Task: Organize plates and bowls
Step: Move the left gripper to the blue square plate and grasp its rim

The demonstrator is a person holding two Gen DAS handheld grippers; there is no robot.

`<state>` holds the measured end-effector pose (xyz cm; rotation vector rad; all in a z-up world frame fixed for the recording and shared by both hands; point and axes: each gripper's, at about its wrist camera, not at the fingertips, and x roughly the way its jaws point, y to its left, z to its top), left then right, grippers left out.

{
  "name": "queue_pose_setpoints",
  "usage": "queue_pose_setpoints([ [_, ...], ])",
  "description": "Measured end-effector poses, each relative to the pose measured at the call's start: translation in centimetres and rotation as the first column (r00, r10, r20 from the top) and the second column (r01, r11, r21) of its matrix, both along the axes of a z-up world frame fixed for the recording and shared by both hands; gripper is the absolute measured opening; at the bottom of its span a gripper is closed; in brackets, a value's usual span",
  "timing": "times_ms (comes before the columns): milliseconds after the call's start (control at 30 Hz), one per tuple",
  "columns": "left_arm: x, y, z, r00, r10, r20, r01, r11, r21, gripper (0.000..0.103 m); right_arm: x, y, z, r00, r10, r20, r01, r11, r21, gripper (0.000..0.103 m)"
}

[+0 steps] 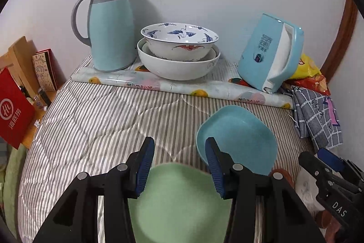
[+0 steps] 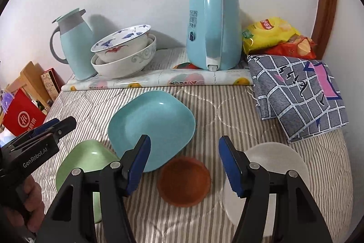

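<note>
Hovering over a striped bed (image 2: 227,101), we hold each hand-held gripper, left (image 1: 179,163) and right (image 2: 184,165), partly spread and empty above green plate (image 1: 179,202), blue plate (image 2: 152,126), brown bowl (image 2: 184,181).

Green plate (image 1: 179,202) cut off by bottom edge; white plate (image 2: 273,174) partly hidden.

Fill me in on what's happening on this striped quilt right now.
A person holds a two-finger tool in each hand over loose dishes on the quilt. The left tool hangs open above the pale green squarish plate, holding nothing. The right tool is also open and empty, above the small round brown dish, with the light blue squarish plate beyond and the white round plate to its right. At the back, the patterned white bowls already sit nested.
</note>
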<state>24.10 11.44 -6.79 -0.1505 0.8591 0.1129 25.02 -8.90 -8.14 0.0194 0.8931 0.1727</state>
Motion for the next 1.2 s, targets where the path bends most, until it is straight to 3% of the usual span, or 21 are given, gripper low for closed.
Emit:
queue_pose_setpoints([
  [367, 3.4, -0.5, -2.2, 0.999, 0.002, -0.051, -0.001, 1.000, 0.015, 0.044, 3.3, 0.2, -2.0, 0.999, 0.020, -0.032, -0.020, 1.000, -0.010, 0.061],
  [733, 5.9, -1.2, -4.7, 0.993, -0.018, -0.120, 0.019, 1.000, 0.007, 0.044, 6.1, 0.9, -4.6, 0.996, 0.029, -0.084, -0.034, 0.998, -0.051, 0.049],
  [900, 6.7, -1.4, -5.8, 0.989, -0.028, -0.148, 0.031, 0.999, 0.015, 0.044, 7.0, 1.2, -5.8, 0.994, 0.028, -0.110, -0.033, 0.998, -0.047, 0.048],
  [1200, 7.7, -1.4, -7.3, 0.982, -0.038, -0.183, 0.039, 0.999, 0.001, 0.032, 8.0, 2.0, -7.1, 0.991, 0.027, -0.134, -0.038, 0.996, -0.079, 0.046],
])
